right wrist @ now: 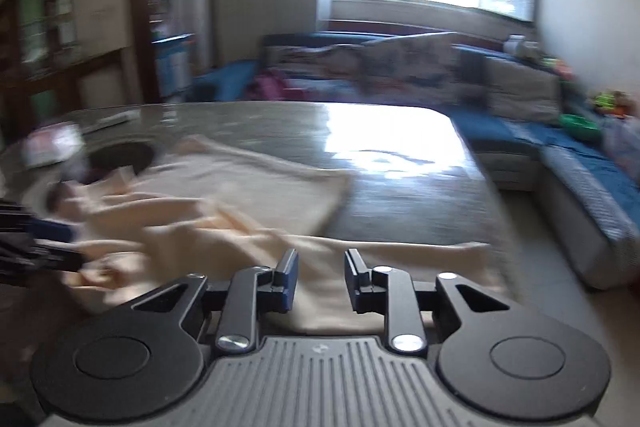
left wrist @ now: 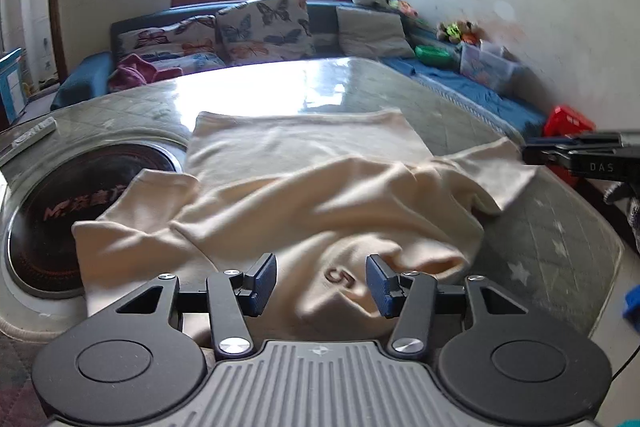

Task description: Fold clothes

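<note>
One cream garment lies crumpled on the table; both grippers hang above it, holding nothing.

The garment [left wrist: 304, 187] is spread across the glass-topped table [left wrist: 560, 247], far hem flat, near part bunched, one sleeve trailing right; this layout probably leaves the bunched part to be straightened before folding. The left gripper [left wrist: 322, 285] stands half open over the fabric near a small embroidered mark, nothing between its pads. The right gripper [right wrist: 321, 281], narrower, is also empty above the near edge. Count: one garment, two grippers, one remote control [left wrist: 34, 137].
</note>
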Motion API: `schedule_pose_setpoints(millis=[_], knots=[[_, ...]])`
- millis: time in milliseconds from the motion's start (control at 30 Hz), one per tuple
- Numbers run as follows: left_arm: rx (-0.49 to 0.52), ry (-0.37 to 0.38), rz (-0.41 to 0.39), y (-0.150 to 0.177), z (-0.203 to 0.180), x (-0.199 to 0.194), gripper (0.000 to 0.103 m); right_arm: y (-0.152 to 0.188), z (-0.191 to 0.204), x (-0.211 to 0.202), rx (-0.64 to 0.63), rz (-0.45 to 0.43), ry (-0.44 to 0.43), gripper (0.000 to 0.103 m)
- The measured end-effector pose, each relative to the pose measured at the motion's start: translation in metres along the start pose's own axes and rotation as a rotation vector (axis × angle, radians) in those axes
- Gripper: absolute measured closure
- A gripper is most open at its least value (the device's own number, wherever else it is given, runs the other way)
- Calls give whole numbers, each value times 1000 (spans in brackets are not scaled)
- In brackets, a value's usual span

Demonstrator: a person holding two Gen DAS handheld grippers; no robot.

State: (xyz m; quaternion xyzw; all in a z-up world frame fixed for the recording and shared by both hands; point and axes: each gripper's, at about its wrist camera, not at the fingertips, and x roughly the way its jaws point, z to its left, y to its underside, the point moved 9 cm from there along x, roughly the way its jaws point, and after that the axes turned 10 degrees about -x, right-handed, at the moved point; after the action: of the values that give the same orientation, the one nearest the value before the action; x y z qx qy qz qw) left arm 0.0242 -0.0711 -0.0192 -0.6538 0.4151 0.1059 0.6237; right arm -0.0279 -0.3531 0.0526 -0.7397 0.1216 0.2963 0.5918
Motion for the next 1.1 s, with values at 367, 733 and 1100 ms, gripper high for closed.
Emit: schedule_pose_setpoints(millis=[367, 733, 1100], knots=[[24, 6, 20, 17, 1, -1, 79, -7, 144, 39, -295, 79, -306, 71], [66, 78, -79, 8, -8, -40, 92, 5, 134, 20, -303, 84, -246, 98], [137, 120, 43, 49, -6, -46, 92, 48, 161, -21, -371, 208, -404, 96]])
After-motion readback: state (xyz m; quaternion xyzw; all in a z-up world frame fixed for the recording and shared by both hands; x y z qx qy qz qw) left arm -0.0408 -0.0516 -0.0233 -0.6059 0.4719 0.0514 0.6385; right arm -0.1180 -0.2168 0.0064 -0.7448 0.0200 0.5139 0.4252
